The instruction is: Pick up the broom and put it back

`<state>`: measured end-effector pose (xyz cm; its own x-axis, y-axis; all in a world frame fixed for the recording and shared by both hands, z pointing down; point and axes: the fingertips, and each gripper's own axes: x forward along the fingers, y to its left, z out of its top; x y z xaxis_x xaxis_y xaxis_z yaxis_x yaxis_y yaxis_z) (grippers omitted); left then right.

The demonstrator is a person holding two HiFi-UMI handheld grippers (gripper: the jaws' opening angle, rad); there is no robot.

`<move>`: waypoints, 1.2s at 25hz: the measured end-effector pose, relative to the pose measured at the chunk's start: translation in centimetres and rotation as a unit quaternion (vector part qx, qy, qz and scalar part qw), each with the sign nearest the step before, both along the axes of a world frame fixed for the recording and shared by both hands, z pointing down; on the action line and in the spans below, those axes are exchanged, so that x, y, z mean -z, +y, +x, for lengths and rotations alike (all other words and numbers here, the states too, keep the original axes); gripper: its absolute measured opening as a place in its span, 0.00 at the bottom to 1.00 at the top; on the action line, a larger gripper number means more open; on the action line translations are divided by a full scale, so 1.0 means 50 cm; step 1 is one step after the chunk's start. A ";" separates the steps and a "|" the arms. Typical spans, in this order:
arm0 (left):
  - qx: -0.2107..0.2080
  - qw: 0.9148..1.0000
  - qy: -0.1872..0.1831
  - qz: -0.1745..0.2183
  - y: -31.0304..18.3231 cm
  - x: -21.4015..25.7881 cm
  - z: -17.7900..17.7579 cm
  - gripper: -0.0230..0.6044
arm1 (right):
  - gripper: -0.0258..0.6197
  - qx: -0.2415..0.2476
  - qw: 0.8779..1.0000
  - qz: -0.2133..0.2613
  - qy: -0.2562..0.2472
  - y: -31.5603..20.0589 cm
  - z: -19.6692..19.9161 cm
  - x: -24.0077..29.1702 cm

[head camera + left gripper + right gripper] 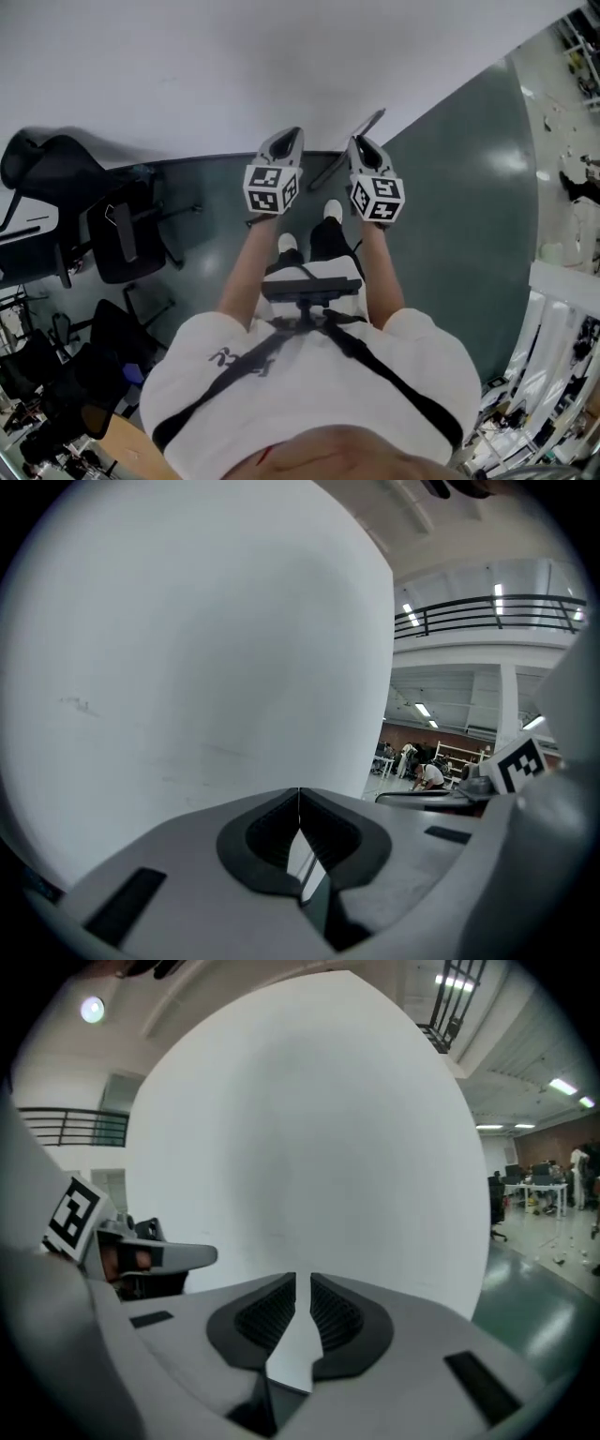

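The left gripper (299, 793), grey plastic with black ribbed pads, has its jaws pressed together on nothing. The matching right gripper (303, 1281) has its jaws drawn in to a slim gap, through which only the plain white wall (300, 1147) shows. Both are raised side by side towards that wall. In the head view a slim grey rod (339, 161) lies between them, just beside the right gripper's tip; I take it for the broom's handle, though no bristle head shows. Its long axis runs aslant, from the dark green glossy floor (450, 187) near the person's white shoes (333, 208) up and rightward across the wall, so it seems to lean there; which end is the head I cannot tell. Such a handle should be light, stiff and smooth, apt to swivel in a narrow pinch, so grip the shaft near its middle. A black office chair (122, 234) stands well apart to the left.
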<state>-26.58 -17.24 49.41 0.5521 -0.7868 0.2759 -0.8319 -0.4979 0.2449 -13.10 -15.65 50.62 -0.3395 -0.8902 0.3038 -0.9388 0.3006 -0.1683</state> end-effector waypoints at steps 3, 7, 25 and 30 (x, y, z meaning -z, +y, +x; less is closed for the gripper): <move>0.000 1.000 -0.004 0.026 0.027 0.045 -0.004 0.06 | 0.13 0.043 0.999 0.030 -0.013 0.025 -0.072 0.065; -0.002 0.999 -0.007 0.052 0.054 0.076 0.000 0.06 | 0.05 0.051 0.997 0.061 -0.020 0.030 -0.107 0.116; -0.035 0.997 0.007 0.074 0.159 0.117 0.017 0.06 | 0.05 -0.017 0.996 0.086 0.001 0.095 -0.062 0.196; -0.050 0.996 0.013 0.066 0.201 0.114 0.035 0.06 | 0.05 -0.027 0.996 0.083 0.001 0.135 -0.058 0.196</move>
